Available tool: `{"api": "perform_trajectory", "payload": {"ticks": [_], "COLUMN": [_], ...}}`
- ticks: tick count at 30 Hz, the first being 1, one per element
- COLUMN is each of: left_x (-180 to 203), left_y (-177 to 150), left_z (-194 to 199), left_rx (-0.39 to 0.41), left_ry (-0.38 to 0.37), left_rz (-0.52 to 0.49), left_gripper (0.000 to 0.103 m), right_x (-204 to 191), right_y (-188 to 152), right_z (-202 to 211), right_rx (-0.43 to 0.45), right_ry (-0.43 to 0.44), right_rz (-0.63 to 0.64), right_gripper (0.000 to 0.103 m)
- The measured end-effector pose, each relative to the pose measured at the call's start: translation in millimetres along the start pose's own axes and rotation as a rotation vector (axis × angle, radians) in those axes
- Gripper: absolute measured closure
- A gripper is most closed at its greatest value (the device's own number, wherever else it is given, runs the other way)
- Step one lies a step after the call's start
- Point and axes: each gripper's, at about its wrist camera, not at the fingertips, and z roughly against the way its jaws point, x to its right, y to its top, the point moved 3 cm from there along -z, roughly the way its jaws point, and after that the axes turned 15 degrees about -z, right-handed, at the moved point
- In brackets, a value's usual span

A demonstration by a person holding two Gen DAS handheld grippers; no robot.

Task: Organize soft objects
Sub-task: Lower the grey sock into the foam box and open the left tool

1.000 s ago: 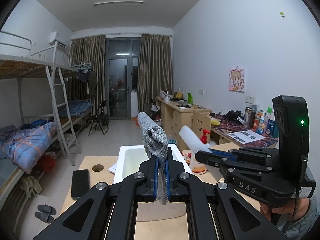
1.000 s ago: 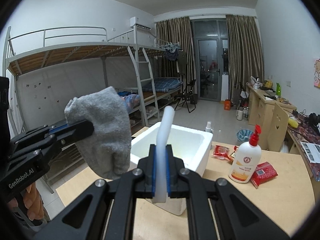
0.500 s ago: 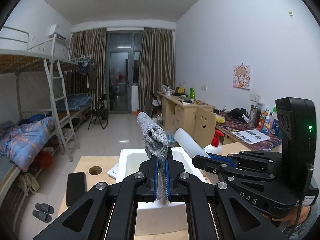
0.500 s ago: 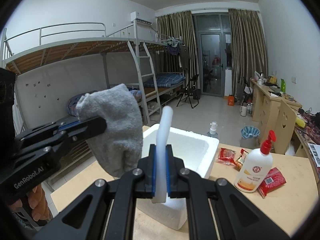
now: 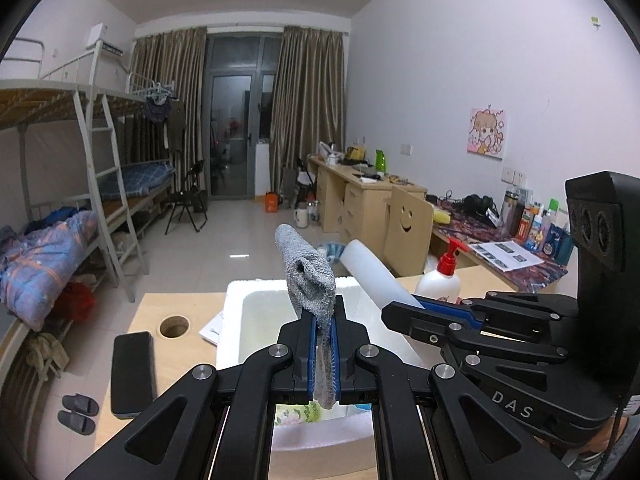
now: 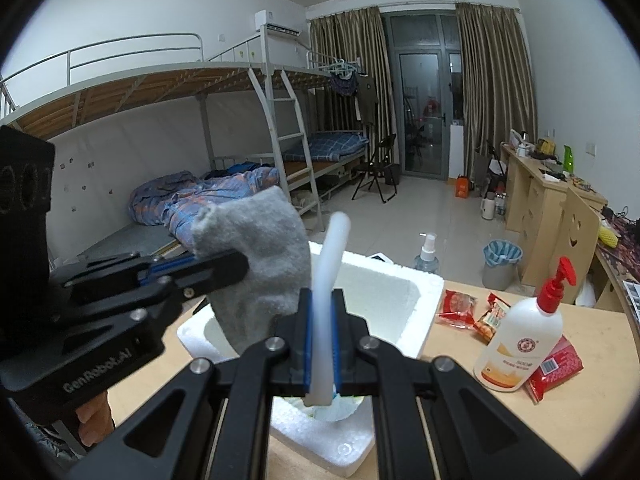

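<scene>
A grey sock is sticking up out of the left tongs, which are clenching its lower part between their blue pads, its tail hanging just below them; it is hovering above the open white foam box. Just beside it, the right tongs are clamping a white foam sheet — a pale, flexible strip that is bowing slightly at its top — also over the box. In the right wrist view the sock is hanging in front of the box's near left corner, close to the foam sheet; whether the two are touching I cannot tell. The box is sitting on a light wooden table. To its right a white pump bottle with a red pump is standing, leaning against a red snack packet, with more red packets lying nearer the box. On the box's left a black phone is lying flat — near a round hole in the tabletop.
</scene>
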Motion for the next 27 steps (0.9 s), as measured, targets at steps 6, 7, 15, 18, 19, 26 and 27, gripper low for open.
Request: {"api": "perform_trajectory", "payload": {"ticks": [6,7,15,18,19,26,27], "left_x": [-3,-2,-1,-3,-5,-11,-11], "left_y": [0,0,-1,-4,-5,-8,-9], "left_z": [-10,-12,-27,-29,-28,-19,-18], "left_rx": [-0.017,-0.02,-0.044,-0.057,-0.057,-0.037,-0.038], "left_ry": [-0.008,-0.014,-0.019,0.003,0.02,0.101,0.108], "left_rz": [-0.005,-0.005,-0.021,-0.011,-0.008,-0.023,-0.028], "left_gripper": [0.097,0.097,0.076,0.026,0.021,0.008,0.004], "right_x": [2,2,2,3,3,3,4], "right_y": [-1,-1,5,4,4,5,5], "right_z": [-3,-3,0,2,3,7,7], "right_rx": [-0.012,-0.014,0.0,0.005,0.008,0.016,0.015], "right_ry": [-0.006,-0.007,-0.008,-0.011,-0.012,-0.02,-0.018], "right_rz": [-0.007,-0.008,-0.013,-0.015,-0.017,-0.015,-0.017], "right_gripper": [0.093,0.093,0.093,0.093,0.092,0.093,0.093]}}
